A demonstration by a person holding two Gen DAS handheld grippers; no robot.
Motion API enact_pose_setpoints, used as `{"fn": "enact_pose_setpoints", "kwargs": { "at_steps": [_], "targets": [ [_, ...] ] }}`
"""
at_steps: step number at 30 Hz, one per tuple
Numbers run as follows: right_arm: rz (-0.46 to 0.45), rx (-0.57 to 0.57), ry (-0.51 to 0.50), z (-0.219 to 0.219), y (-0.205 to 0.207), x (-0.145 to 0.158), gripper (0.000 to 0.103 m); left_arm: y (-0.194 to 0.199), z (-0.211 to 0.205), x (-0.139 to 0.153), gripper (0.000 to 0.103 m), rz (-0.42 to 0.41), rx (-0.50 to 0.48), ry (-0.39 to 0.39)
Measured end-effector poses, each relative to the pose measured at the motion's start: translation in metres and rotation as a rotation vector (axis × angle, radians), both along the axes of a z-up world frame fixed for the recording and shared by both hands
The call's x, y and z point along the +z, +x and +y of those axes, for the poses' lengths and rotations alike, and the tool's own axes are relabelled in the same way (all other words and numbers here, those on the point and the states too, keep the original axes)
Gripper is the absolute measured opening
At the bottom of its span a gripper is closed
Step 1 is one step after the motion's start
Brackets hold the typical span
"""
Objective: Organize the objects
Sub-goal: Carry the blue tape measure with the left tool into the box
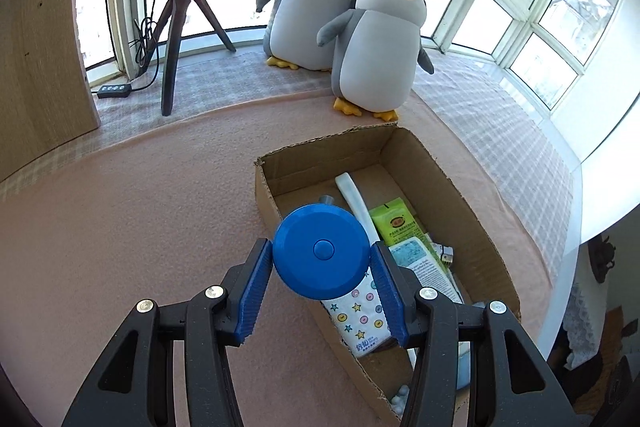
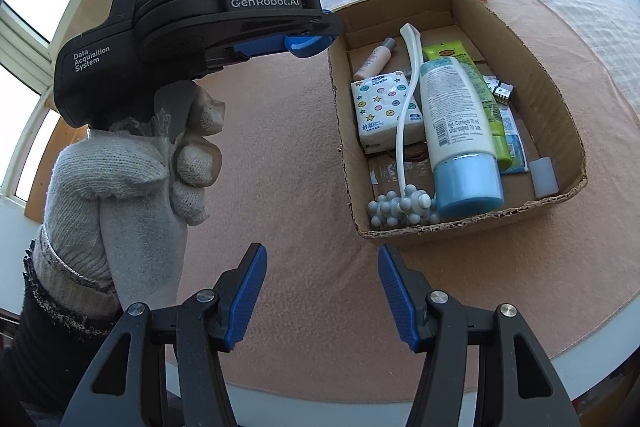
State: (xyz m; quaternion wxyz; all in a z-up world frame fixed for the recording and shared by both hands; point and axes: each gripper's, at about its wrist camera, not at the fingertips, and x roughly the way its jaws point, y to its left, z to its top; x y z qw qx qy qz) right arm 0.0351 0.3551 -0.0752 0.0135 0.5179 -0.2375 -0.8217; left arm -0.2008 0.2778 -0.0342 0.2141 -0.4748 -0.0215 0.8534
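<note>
My left gripper (image 1: pixel 322 269) is shut on a round blue tape measure (image 1: pixel 320 251) and holds it in the air over the near left wall of an open cardboard box (image 1: pixel 360 151). In the right wrist view the left gripper (image 2: pixel 310 43) and the blue tape measure (image 2: pixel 304 45) hang at the box's (image 2: pixel 560 95) far left corner. The box holds a tissue pack (image 2: pixel 384 111), a white massager (image 2: pixel 404 99), a white tube with a blue cap (image 2: pixel 456 123), a green tube (image 2: pixel 476 79) and a small pink bottle (image 2: pixel 374 61). My right gripper (image 2: pixel 322 291) is open and empty, near the box's front edge.
Two plush penguins (image 1: pixel 360 23) stand behind the box by the window. A tripod with a ring light (image 1: pixel 184 23) and a wooden panel (image 1: pixel 36 59) are at the back left. A pink cloth (image 1: pixel 140 207) covers the table; its rounded edge (image 2: pixel 600 347) runs close on the right.
</note>
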Motion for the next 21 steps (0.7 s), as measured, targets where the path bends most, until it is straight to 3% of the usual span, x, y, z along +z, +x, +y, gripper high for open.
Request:
{"fn": "enact_pose_setpoints", "kwargs": {
  "at_steps": [18,21],
  "targets": [
    [-0.002,-0.012,-0.007,0.018,0.012,0.0,0.054,-0.01,0.045,0.003,0.055,0.008,-0.049,-0.007],
    [-0.003,-0.01,-0.007,0.018,0.013,0.0,0.054,-0.008,0.045,0.006,0.068,0.016,-0.048,-0.008]
  ]
}}
